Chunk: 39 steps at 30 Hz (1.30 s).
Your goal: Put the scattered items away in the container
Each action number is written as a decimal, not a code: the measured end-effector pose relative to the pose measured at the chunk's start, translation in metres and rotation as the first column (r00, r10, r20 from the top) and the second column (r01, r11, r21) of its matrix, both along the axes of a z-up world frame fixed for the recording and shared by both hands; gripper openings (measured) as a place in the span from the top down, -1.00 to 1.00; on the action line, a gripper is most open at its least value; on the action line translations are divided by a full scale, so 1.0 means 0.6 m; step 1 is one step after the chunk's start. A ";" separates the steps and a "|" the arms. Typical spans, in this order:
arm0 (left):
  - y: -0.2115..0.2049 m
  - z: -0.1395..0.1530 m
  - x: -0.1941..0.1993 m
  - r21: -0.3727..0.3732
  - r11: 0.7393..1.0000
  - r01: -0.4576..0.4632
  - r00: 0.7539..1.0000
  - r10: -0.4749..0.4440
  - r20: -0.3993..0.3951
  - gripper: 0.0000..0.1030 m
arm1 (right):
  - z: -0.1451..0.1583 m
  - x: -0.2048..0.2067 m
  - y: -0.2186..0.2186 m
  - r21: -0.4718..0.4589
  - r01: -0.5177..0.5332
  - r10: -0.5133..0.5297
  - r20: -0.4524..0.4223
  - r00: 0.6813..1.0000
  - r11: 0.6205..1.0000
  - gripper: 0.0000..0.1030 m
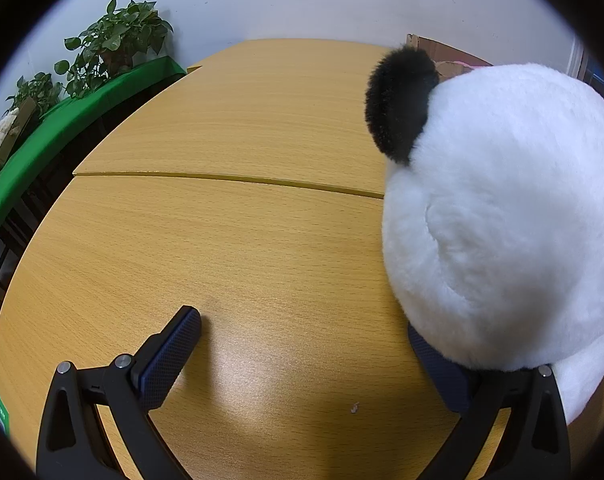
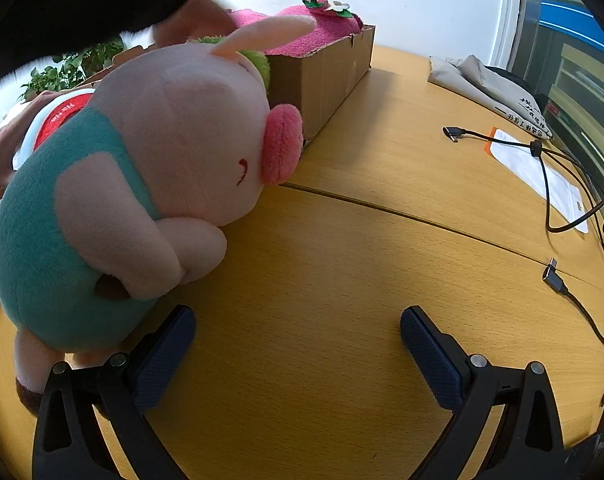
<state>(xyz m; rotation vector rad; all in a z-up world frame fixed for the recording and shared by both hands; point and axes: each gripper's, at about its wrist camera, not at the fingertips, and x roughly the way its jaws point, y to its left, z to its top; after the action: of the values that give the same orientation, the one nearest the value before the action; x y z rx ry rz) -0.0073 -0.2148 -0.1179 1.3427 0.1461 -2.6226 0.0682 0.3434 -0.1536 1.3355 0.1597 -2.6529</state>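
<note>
We find both grippers low over the wooden surface [image 2: 342, 280] with their jaws spread wide and holding nothing.

In the right wrist view, the right gripper [image 2: 297, 344] sits just right of a pink pig plush in a teal outfit [image 2: 141, 184], which leans on the surface at the near left. The left finger pad [image 2: 165, 356] lies close against the toy's lower body; the right pad is well apart from it, over bare wood. The cardboard box [image 2: 322, 76] stands at the far centre, already holding a pink plush with a strawberry decoration [image 2: 314, 28]. We judge the step in hand to be the approach to the next toy, with part of the tidying done.

In the left wrist view, the left gripper [image 1: 302, 344] faces a white plush with a black ear [image 1: 502, 220] at the right. This toy overlaps the right finger and is not between the jaws.

The next move, in our judgement, calls for shifting either gripper sideways so its toy sits between the pads, closing on the soft body, then lifting towards the box.

Limits of observation: the white plush hides the left gripper's right pad almost wholly, and we cannot tell whether it touches. Its face is turned away. The pig's feet are cut off behind the near finger. A dark sleeve and a hand [image 2: 197, 20] blur the far left of the right view. The box interior is not visible. Cables [image 2: 550, 176] and a paper [image 2: 542, 172] lie at the far right, apart from the task.
</note>
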 end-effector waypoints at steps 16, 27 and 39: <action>0.000 -0.001 -0.001 0.000 1.000 0.002 1.000 -0.002 -0.001 -1.00 | 0.000 0.000 -0.001 0.000 0.001 -0.001 0.000 1.000 1.000 -1.00; 0.000 -0.002 0.002 0.000 1.000 0.006 1.000 -0.006 -0.002 -1.00 | 0.001 0.001 -0.001 0.000 0.001 -0.001 0.000 1.000 1.000 -1.00; -0.001 -0.003 0.004 0.000 1.000 0.009 1.000 -0.009 -0.002 -1.00 | 0.001 0.001 -0.001 0.000 0.001 -0.001 0.000 1.000 1.000 -1.00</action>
<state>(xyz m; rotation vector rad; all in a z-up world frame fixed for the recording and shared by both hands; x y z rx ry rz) -0.0046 -0.2157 -0.1196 1.3432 0.1403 -2.6316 0.0691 0.3426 -0.1531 1.3361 0.1586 -2.6540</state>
